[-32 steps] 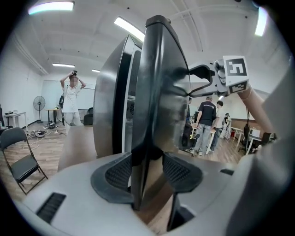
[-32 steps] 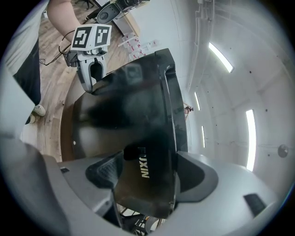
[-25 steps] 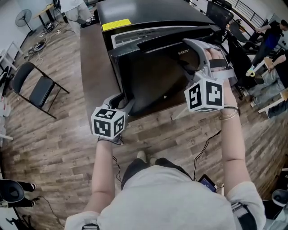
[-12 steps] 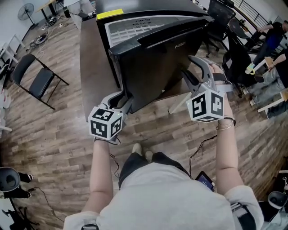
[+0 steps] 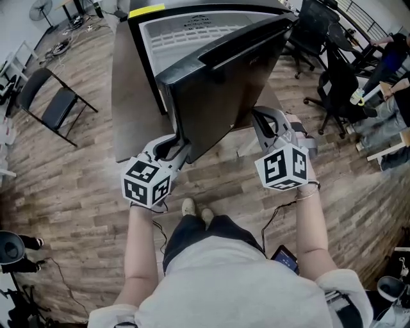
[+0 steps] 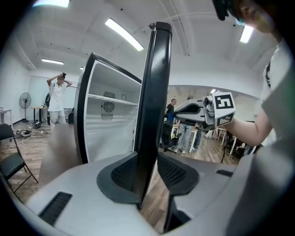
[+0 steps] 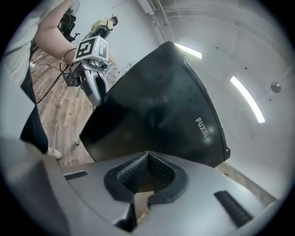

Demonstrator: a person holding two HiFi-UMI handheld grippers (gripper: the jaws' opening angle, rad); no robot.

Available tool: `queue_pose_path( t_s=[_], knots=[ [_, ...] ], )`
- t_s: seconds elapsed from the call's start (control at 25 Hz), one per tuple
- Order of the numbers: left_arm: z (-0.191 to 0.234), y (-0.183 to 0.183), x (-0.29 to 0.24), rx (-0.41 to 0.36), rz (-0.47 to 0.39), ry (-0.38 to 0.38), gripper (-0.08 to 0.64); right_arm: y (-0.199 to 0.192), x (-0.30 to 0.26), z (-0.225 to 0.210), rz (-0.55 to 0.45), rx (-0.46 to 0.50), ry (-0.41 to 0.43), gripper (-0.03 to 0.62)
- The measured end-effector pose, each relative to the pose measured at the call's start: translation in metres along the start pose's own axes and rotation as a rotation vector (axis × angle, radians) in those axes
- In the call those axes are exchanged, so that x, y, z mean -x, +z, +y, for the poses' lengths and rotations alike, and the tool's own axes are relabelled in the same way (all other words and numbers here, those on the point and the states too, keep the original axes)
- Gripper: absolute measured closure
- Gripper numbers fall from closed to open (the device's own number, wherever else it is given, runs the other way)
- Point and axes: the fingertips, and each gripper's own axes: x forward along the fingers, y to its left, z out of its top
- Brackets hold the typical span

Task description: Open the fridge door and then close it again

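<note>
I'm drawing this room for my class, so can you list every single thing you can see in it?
fridge: one, black outside and white inside, straight ahead on the table
fridge door: one, black, swung open toward the person
table: one, brown, under the fridge
yellow label: one, yellow, on the fridge's top
folding chair: one, black, on the floor at the left
office chairs: at least two, black, at the right
fan: one, pale, far left corner
floor: wooden, brown
person: one, in white, far back
left gripper: one, grey, jaws closing round the door's edge
right gripper: one, grey, jaws together, empty, facing the door's front
</note>
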Motion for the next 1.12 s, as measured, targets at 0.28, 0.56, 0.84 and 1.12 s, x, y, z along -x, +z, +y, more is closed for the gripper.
queue_pose_path(
  t_s=[0.28, 0.56, 0.84, 1.12],
  knots=[
    [-0.023, -0.006, 0.006, -0.029, 0.004, -0.068, 0.431, -0.002, 0.020, 0.040, -0.003, -0.259, 0.033, 0.594],
    [-0.051, -0.015, 0.015, -0.064, 0.018, -0.208, 0.439, 0.011, 0.043, 0.076, -0.004, -0.495, 0.026, 0.592],
    [-0.078, -0.017, 0.014, -0.105, 0.014, -0.352, 0.463, 0.023, 0.061, 0.089, -0.031, -0.633, 0.015, 0.433],
    [-0.123, -0.022, 0.004, -0.159, 0.044, -0.536, 0.493, 0.026, 0.091, 0.093, -0.046, -0.767, -0.028, 0.411]
  ],
)
